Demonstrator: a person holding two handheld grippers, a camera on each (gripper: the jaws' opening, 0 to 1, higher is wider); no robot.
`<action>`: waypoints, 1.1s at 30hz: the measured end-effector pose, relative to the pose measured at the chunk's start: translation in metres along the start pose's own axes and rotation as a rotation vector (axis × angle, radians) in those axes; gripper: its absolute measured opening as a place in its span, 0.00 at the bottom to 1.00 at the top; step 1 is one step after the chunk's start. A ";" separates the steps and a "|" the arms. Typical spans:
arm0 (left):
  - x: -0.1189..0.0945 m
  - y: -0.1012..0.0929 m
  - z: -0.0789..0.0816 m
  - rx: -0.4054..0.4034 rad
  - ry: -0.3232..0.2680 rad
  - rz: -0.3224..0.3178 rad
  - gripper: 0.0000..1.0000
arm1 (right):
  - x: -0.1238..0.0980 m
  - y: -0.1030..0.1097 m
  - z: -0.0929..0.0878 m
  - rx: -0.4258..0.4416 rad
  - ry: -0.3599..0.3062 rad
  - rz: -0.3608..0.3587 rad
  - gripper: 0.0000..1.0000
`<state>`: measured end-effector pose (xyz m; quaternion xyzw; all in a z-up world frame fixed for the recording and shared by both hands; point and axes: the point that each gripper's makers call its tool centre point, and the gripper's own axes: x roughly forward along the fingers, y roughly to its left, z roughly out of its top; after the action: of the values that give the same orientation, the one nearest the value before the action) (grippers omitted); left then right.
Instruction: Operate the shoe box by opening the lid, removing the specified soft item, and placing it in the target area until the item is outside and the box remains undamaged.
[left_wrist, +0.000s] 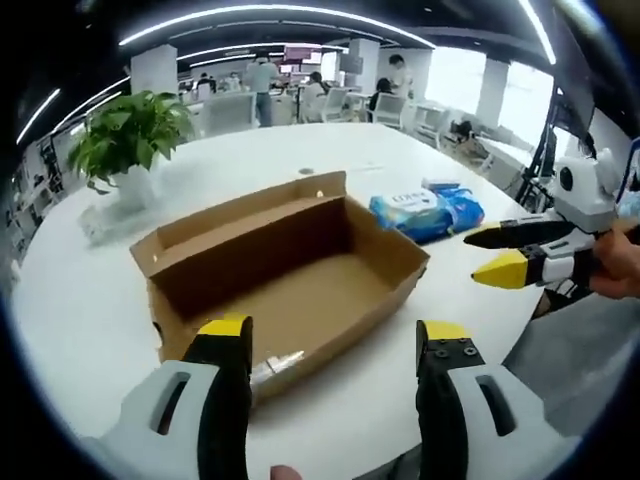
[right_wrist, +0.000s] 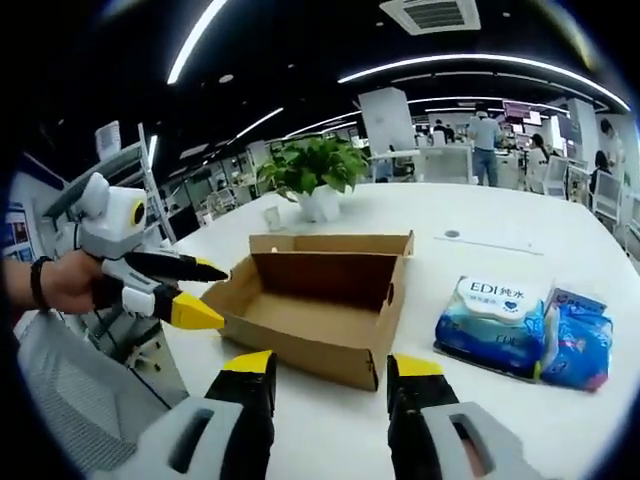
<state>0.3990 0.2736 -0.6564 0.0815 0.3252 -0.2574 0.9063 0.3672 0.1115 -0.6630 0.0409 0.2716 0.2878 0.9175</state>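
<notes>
Both pairs of jaws stand apart with nothing between them: the left gripper hangs over the near edge of the white table, its yellow-tipped jaws spread on either side of the near wall of the shoe box, and the right gripper is likewise open and empty, just short of the box's near corner. The box is brown cardboard, open, its lid folded back upright along the far long side, and its inside shows bare cardboard. A strip of clear tape shines on the outer wall by the left jaw. The soft item, a blue pack of wet wipes with a white label, lies flat on the table outside the box, beside one of its short ends and apart from it. A potted green plant in a white pot stands farther back on the table. In the right gripper view a hand holds the left gripper beside the box.
</notes>
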 end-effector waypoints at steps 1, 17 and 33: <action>-0.001 0.005 0.002 0.029 0.005 0.006 0.65 | 0.000 0.000 0.000 -0.001 -0.001 0.000 0.41; 0.009 0.068 0.015 0.322 0.145 -0.054 0.66 | 0.001 0.002 0.001 -0.011 0.007 0.009 0.42; 0.051 0.068 -0.010 0.566 0.345 -0.242 0.66 | 0.000 -0.005 -0.003 0.006 0.014 -0.012 0.42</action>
<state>0.4618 0.3134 -0.6976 0.3326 0.3964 -0.4254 0.7425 0.3681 0.1071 -0.6671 0.0401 0.2791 0.2819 0.9171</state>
